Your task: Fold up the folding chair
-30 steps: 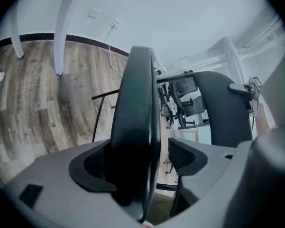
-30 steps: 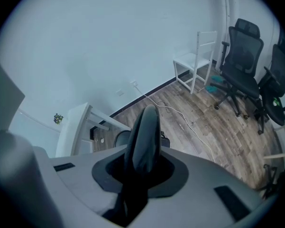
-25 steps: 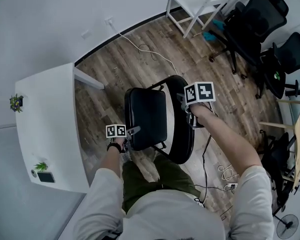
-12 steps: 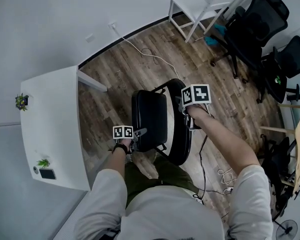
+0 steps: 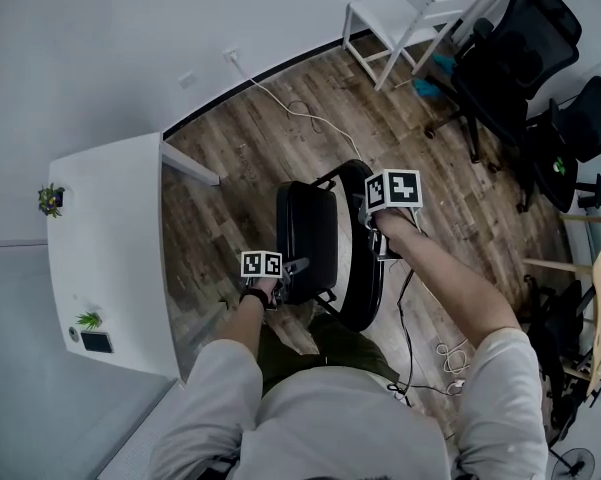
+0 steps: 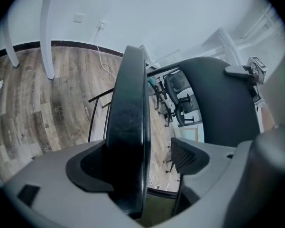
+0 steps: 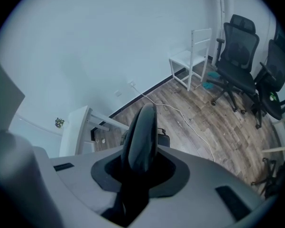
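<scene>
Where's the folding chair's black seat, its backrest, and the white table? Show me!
black seat (image 5: 310,233), head view, middle of its broad black face.
backrest (image 5: 365,298), head view, its near curved end.
white table (image 5: 110,238), head view, bare middle of its top.

Nothing legible is showing in any view. The left cube (image 5: 261,264) on the left tongs (image 5: 292,268) and the right cube (image 5: 393,189) on the right tongs (image 5: 366,210) are showing only black-and-white square marker patterns, no letters or digits. The dark device (image 5: 96,342) lying on the white bench (image 5: 110,238) is showing too small to read.
</scene>
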Tool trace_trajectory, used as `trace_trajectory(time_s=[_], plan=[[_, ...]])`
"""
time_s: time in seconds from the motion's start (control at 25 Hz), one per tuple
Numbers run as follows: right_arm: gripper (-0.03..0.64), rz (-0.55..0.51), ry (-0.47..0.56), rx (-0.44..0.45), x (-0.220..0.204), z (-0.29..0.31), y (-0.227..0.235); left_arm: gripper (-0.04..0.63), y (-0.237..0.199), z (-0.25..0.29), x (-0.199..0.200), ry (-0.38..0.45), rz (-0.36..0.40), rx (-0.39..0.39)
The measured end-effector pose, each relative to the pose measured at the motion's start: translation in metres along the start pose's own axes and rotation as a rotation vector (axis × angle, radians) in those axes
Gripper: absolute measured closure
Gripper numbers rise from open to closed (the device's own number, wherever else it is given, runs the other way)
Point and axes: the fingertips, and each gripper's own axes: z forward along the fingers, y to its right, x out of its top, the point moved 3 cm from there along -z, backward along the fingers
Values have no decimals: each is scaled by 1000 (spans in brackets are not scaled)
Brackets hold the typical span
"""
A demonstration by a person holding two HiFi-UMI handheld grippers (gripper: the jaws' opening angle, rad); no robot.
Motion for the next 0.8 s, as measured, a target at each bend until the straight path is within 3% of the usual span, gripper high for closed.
trace_trajectory(time_s=[0.8], plan=[[477,51,43,33,2,-14,-17,199,84,29,-7,7,51,-113]])
